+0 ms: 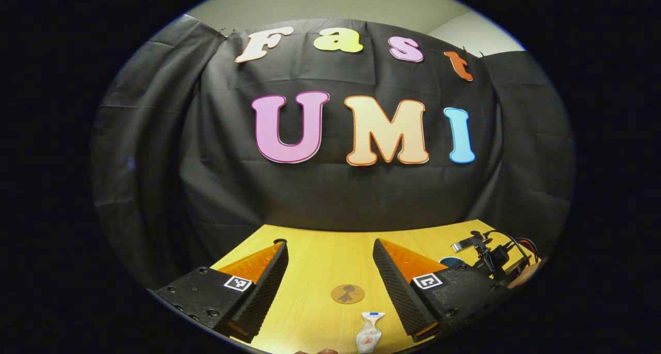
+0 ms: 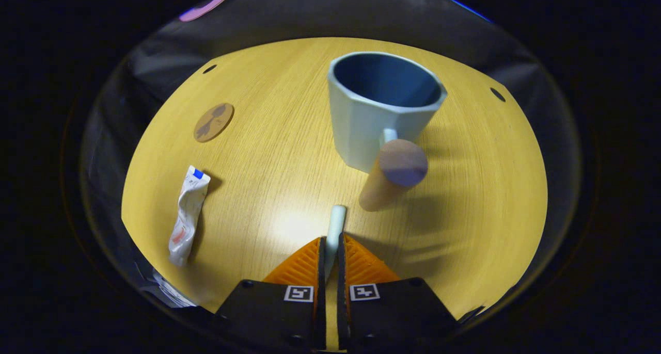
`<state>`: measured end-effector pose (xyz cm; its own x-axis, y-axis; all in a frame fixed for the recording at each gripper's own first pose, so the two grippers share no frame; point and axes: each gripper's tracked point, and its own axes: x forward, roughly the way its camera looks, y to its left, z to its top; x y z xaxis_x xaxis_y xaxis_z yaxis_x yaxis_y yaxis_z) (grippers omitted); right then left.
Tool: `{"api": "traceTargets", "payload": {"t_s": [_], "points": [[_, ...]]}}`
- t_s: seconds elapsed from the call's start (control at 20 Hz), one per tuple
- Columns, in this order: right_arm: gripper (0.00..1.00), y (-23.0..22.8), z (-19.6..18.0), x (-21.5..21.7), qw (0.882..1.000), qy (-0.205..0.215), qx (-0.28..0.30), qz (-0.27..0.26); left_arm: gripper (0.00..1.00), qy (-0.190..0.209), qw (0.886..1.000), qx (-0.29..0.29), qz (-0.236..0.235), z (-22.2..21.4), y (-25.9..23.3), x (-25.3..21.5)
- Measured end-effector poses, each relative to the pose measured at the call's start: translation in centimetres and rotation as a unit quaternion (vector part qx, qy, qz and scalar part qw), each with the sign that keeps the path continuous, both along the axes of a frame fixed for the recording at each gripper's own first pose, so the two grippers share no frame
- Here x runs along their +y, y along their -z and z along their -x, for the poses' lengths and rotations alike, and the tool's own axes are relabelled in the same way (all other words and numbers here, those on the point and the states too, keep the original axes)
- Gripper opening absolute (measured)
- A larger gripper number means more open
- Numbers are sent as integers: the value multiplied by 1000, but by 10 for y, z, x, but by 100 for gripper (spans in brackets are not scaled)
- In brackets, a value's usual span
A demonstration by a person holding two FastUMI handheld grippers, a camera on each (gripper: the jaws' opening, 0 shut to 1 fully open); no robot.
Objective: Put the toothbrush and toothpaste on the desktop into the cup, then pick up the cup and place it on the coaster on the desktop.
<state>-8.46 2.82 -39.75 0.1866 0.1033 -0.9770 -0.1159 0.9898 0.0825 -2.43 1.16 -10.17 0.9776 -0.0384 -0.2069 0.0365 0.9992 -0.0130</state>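
Note:
In the right gripper view my right gripper (image 2: 333, 240) is shut on the pale handle of the toothbrush (image 2: 336, 220), which sticks out forward above the table. Just beyond it stands the light blue cup (image 2: 372, 122), upright and open, with a wooden peg handle (image 2: 392, 176) facing me. The crumpled toothpaste tube (image 2: 188, 217) lies flat at the left, and the round brown coaster (image 2: 213, 122) lies farther back on the left. In the left gripper view my left gripper (image 1: 329, 245) is open above the table, with the coaster (image 1: 347, 293) and the toothpaste (image 1: 369, 333) between its fingers, lower down.
The yellow wooden table (image 2: 289, 153) has small holes near its far corners. At the right of the left gripper view, the other gripper (image 1: 490, 258) with its cables and a hand (image 1: 524, 274) hover beside the cup's rim (image 1: 451, 261). Black cloth walls stand behind the table.

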Motion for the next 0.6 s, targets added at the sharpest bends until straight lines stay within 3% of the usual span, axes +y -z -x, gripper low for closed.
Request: {"api": "traceTargets", "payload": {"t_s": [0.3, 0.6], "points": [[11, 0, 0, 0, 999, -13, -33, 4, 97, 44, 995, 90, 10, 2, 67, -32], [11, 0, 1, 1, 999, -10, -44, 3, 100, 70, 979, 193, 7, 13, 140, -50]]}}
